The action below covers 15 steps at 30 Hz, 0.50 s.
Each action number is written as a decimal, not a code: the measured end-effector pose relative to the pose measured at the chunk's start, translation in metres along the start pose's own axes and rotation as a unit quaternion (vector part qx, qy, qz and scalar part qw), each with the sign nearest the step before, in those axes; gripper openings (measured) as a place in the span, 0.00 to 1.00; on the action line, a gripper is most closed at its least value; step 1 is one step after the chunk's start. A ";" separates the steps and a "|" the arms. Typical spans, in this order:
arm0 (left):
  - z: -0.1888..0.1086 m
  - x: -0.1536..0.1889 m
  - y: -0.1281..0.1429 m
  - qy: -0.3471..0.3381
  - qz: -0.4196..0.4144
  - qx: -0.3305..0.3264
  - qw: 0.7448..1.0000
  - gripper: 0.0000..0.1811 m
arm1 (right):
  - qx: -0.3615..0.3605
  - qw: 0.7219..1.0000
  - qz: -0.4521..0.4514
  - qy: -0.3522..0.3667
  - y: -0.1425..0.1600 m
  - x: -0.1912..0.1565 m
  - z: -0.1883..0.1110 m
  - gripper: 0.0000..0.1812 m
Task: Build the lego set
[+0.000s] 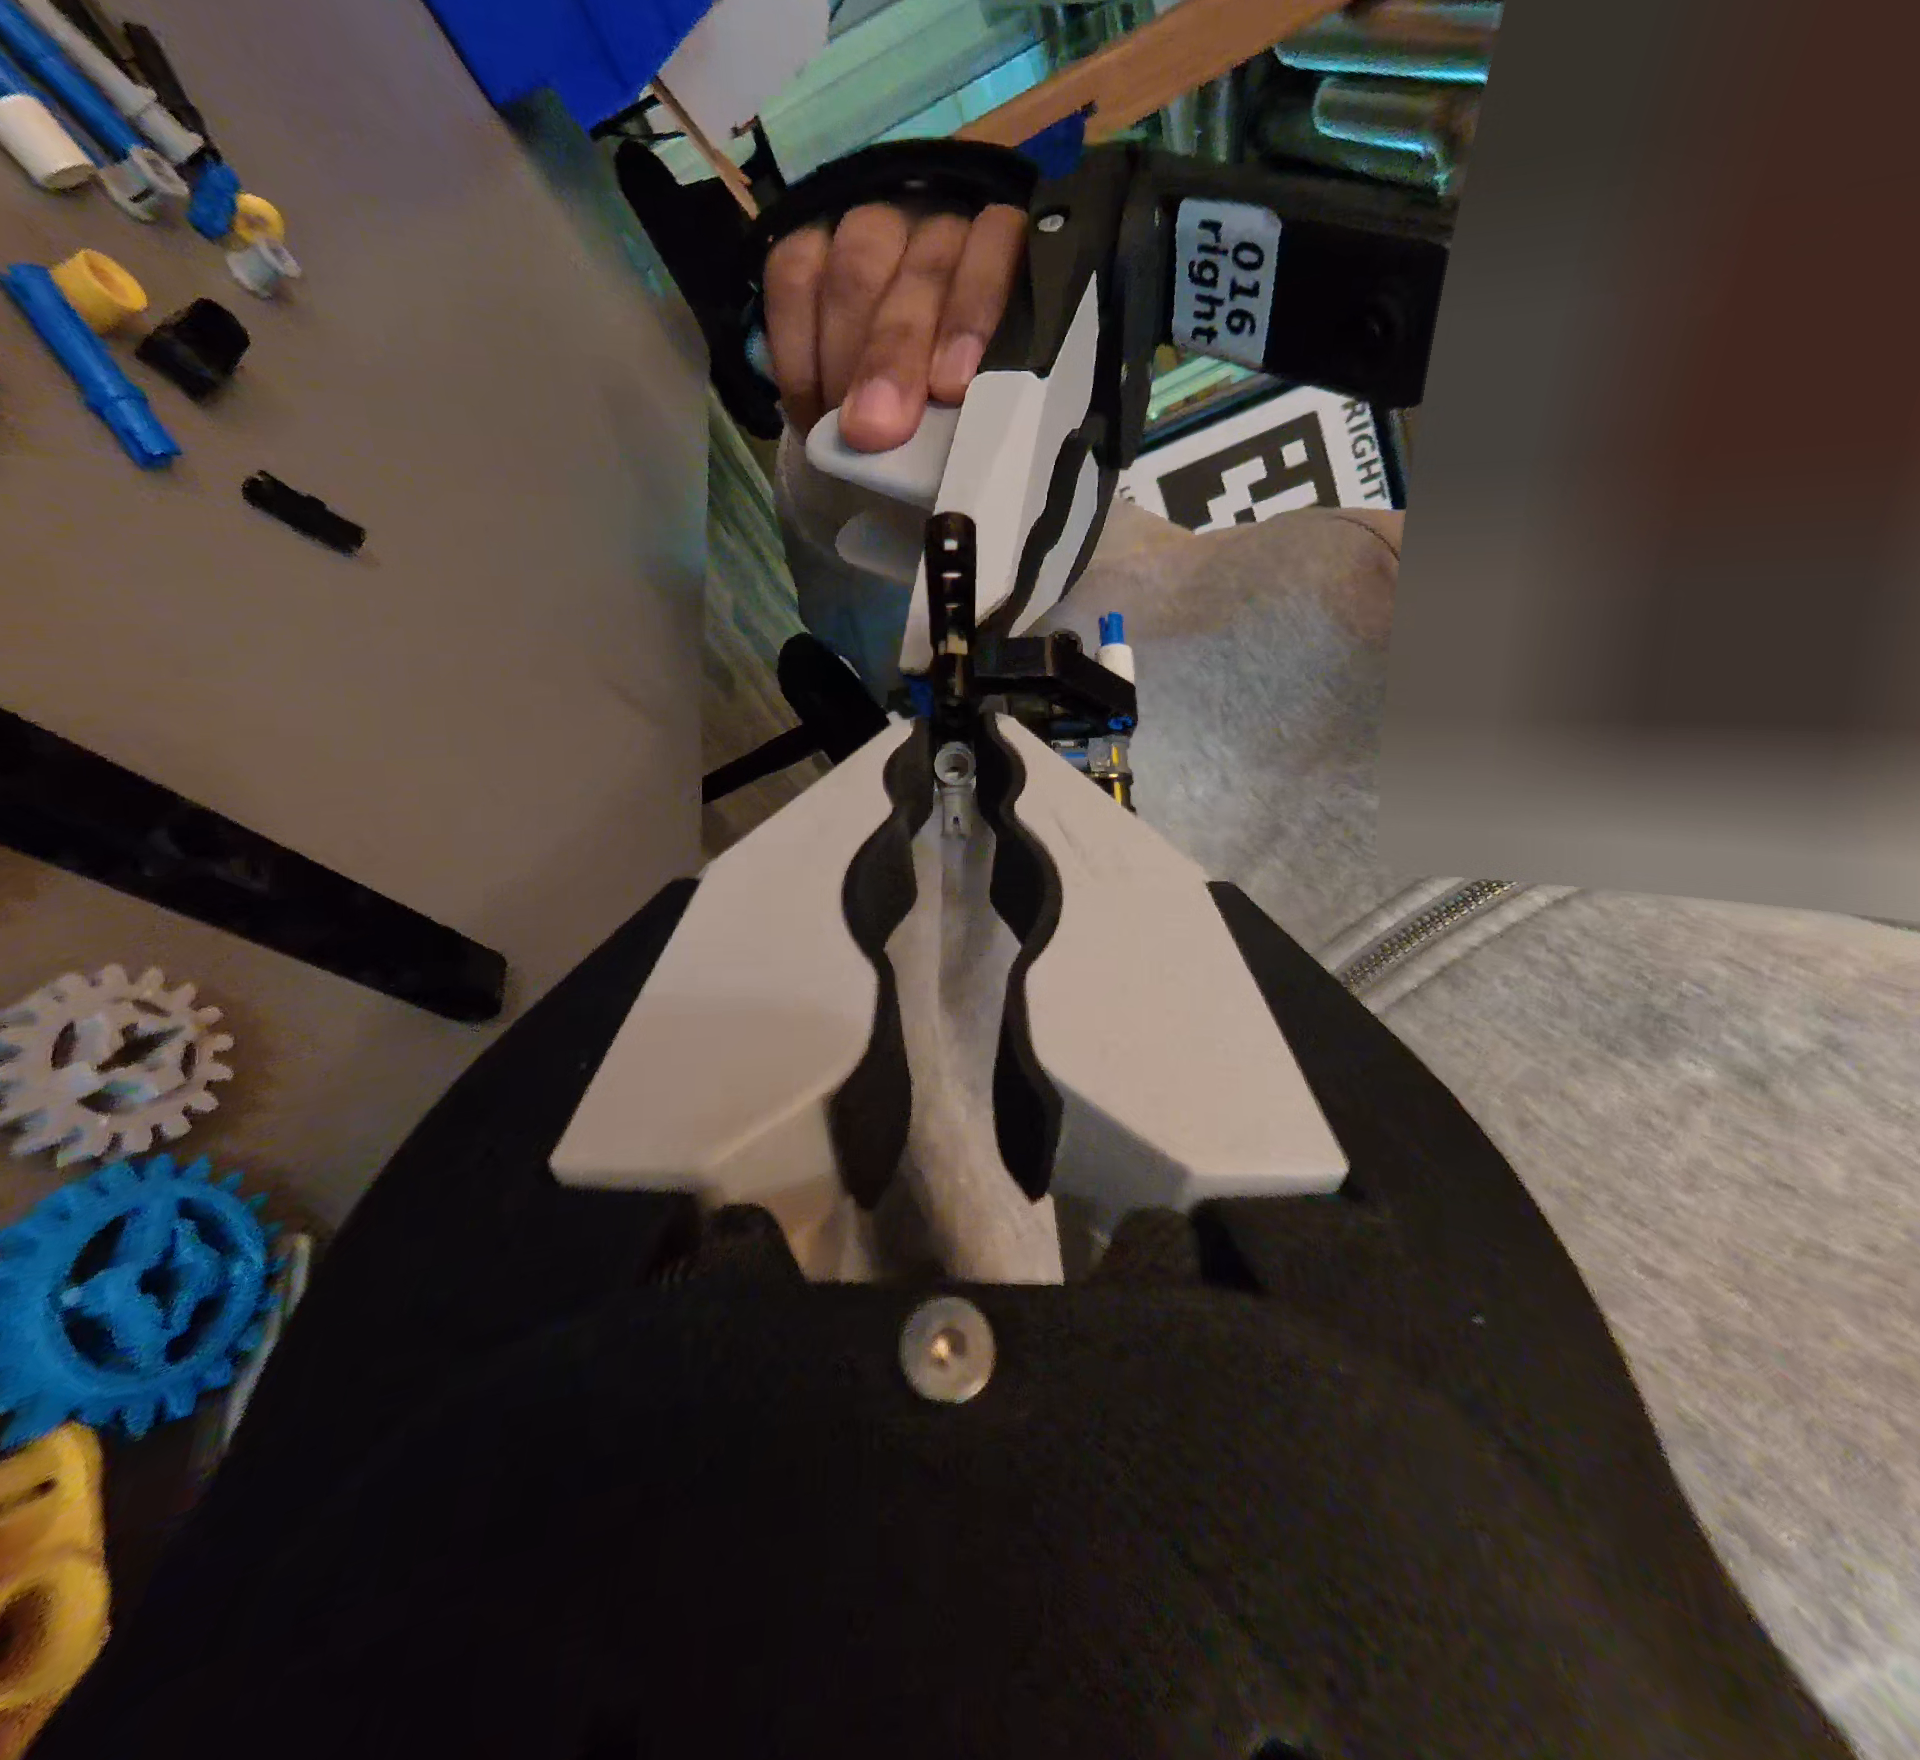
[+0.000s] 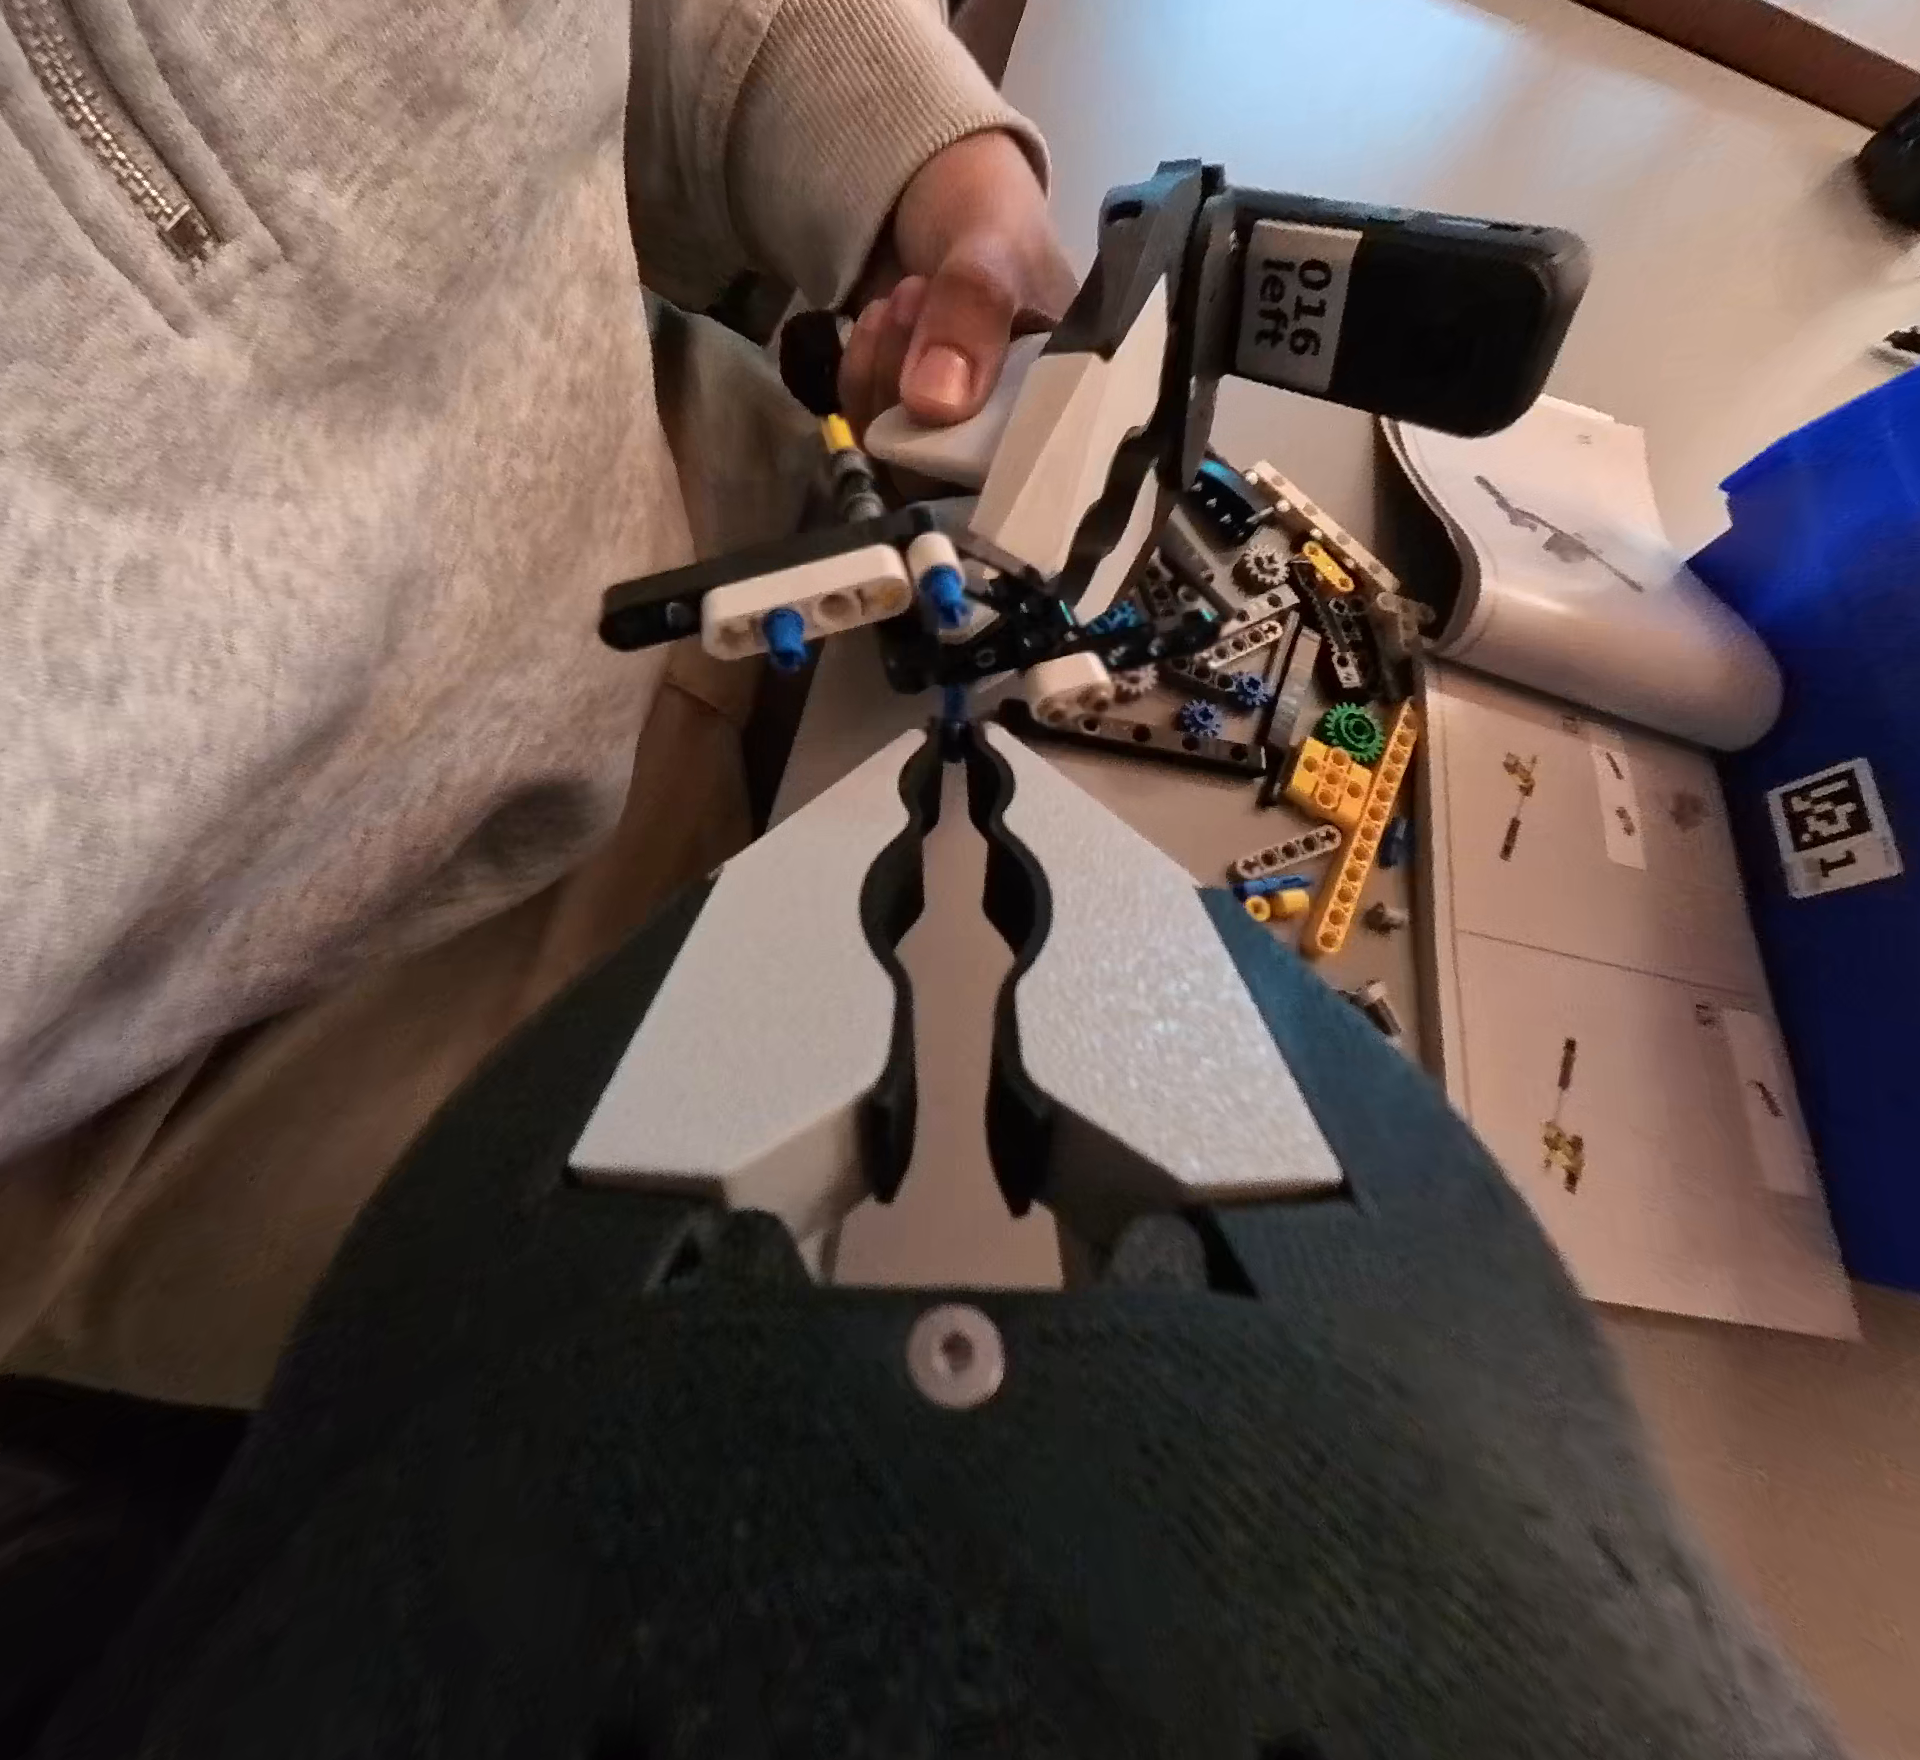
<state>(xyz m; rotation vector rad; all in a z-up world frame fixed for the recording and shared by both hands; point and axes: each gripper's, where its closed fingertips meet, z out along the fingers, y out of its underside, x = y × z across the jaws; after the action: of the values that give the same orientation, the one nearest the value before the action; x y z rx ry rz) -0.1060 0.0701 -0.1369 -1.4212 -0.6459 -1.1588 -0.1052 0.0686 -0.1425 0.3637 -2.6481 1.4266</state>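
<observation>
Held in mid-air off the tabletop's edge, in front of a grey zip sweatshirt: a partly built lego assembly of black beams, two white beams and blue pins, with a yellow-tipped axle rising to a black knob. Pinched from two sides. Left gripper closed on the assembly's black upright beam, a small grey connector lodged between its wavy black pads. Right gripper closed on a thin blue pin at the assembly's underside, tips nearly meeting. Each gripper squeezed by a hand on a white trigger.

Carry a white label on each camera housing, plus square black-and-white markers; wording left unread.

Farther out on the tabletop: a loose pile of parts with one long yellow beam and one green gear, an open instruction booklet, a blue bin at the right edge. In the left wrist view: one grey gear, one blue gear, one long black beam, several blue and white axles along the far edge.
</observation>
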 end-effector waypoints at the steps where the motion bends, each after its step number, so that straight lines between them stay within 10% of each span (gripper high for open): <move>1: 0.001 -0.001 0.001 -0.004 -0.002 -0.003 1.000 0.04 | -0.001 1.000 0.001 -0.003 0.001 0.000 0.000 0.01; 15: 0.003 -0.010 -0.001 -0.019 -0.028 -0.005 0.999 0.04 | 0.017 1.000 0.003 -0.027 0.003 -0.002 -0.002 0.01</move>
<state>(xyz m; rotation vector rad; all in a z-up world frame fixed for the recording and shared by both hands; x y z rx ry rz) -0.1097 0.0749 -0.1448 -1.4438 -0.7119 -1.1835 -0.1037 0.0726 -0.1442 0.4020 -2.6720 1.4851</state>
